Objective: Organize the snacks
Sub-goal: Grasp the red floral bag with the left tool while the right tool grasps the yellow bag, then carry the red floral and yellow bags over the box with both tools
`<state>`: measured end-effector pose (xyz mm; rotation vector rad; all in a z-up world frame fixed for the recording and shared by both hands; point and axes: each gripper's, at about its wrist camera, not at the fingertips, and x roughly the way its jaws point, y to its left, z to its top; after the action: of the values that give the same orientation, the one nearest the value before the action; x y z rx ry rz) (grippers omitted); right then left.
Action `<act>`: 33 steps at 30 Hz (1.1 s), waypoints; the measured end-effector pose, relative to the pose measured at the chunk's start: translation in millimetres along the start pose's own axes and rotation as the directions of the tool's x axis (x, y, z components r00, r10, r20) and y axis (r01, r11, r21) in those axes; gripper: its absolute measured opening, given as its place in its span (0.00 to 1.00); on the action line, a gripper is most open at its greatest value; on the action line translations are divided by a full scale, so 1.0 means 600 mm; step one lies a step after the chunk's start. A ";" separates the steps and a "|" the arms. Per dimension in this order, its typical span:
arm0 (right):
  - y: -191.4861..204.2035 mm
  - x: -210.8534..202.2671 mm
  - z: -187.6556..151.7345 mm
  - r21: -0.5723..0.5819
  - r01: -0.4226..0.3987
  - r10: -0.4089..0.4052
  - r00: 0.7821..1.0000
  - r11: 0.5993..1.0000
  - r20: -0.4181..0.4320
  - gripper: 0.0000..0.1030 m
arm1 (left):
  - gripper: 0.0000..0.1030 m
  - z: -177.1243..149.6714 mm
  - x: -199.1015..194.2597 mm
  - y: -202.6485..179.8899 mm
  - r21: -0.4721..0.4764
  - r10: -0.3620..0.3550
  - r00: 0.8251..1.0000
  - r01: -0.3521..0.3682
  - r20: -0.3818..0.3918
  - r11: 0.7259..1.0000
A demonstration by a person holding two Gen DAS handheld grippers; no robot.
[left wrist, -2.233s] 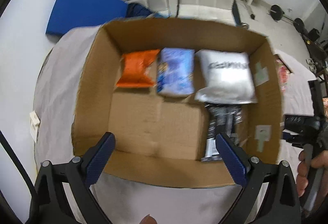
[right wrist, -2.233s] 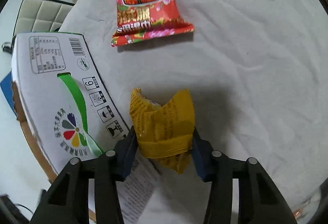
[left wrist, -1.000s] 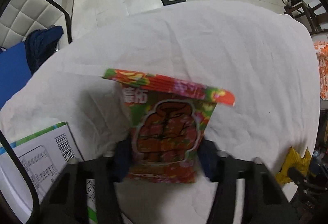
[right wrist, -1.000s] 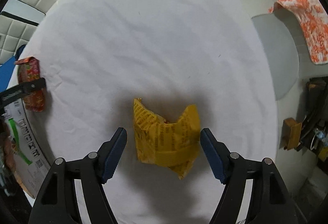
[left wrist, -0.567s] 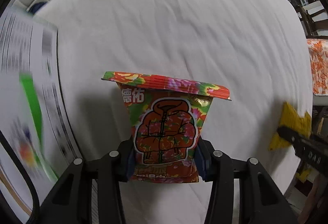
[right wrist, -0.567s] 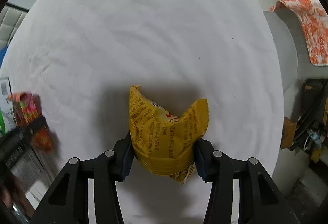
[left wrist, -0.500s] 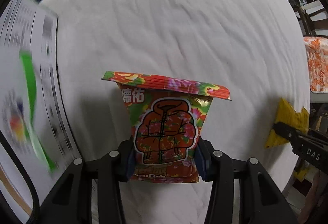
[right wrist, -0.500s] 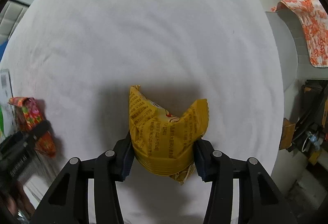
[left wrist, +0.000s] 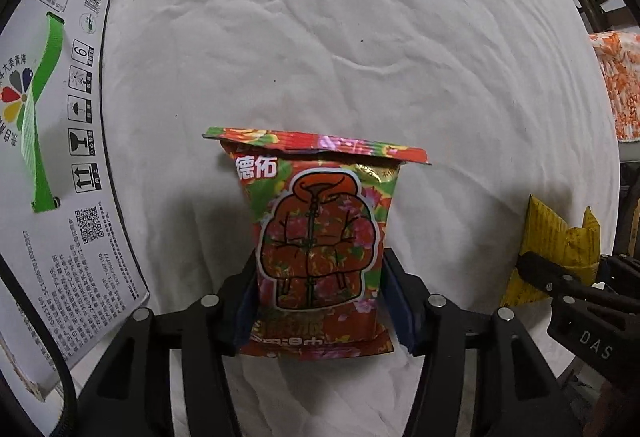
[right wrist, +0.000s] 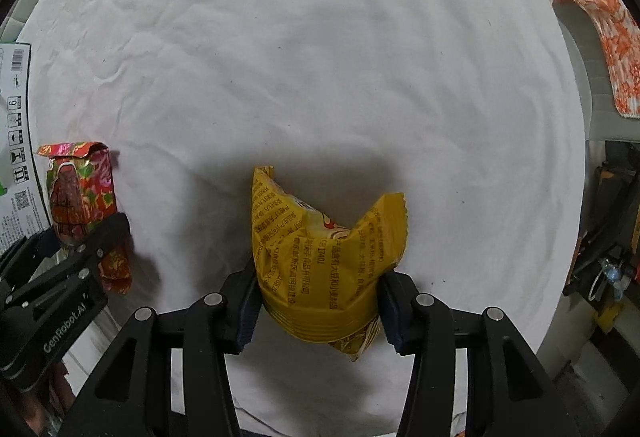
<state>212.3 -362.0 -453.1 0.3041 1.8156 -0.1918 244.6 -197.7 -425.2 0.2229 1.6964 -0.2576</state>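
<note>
Compared with a couple of seconds back, both tools are now carrying a bag each, whereas then the left one was hovering empty over the open box. So now the left gripper (left wrist: 320, 301) is clamping the red and green floral foil snack bag with an orange jacket printed on it (left wrist: 318, 237) by its lower half, blue pads (left wrist: 394, 301) pressing in on both sides, bag standing upright over the wrinkled white tablecloth (left wrist: 320, 37). Over on the left of that view, the white printed cardboard box with the green stripe (left wrist: 52, 157) is sitting close by. Meanwhile the right gripper (right wrist: 316, 303) is squeezing the crumpled yellow plastic snack packet with dark print (right wrist: 320, 257) near its bottom, top corners flaring out, held above the cloth. Off at the far right, an orange and white patterned cloth (right wrist: 604, 49) is draping over something.
</note>
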 end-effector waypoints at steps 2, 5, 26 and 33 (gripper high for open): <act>0.001 0.002 -0.004 0.006 -0.003 0.003 1.000 1.000 -0.001 0.52 | 0.52 -0.016 0.005 -0.006 0.009 0.009 1.000 -0.009 0.000 1.000; -0.007 0.005 0.003 0.008 -0.003 0.003 1.000 1.000 -0.002 0.52 | 0.50 -0.033 0.000 -0.027 0.018 0.027 1.000 -0.027 0.013 0.999; 0.035 -0.139 -0.075 -0.058 -0.033 0.043 0.982 0.998 0.182 0.49 | 0.41 -0.166 -0.194 -0.039 -0.010 -0.048 0.970 0.052 0.239 0.999; 0.090 -0.234 -0.122 -0.127 -0.060 0.092 0.960 0.990 0.264 0.49 | 0.41 -0.182 -0.299 0.022 -0.006 -0.081 0.933 0.089 0.350 0.996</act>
<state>195.2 -304.3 -296.8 0.2509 1.5354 -0.0668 170.2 -152.8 -233.7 0.0801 1.3559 -0.3232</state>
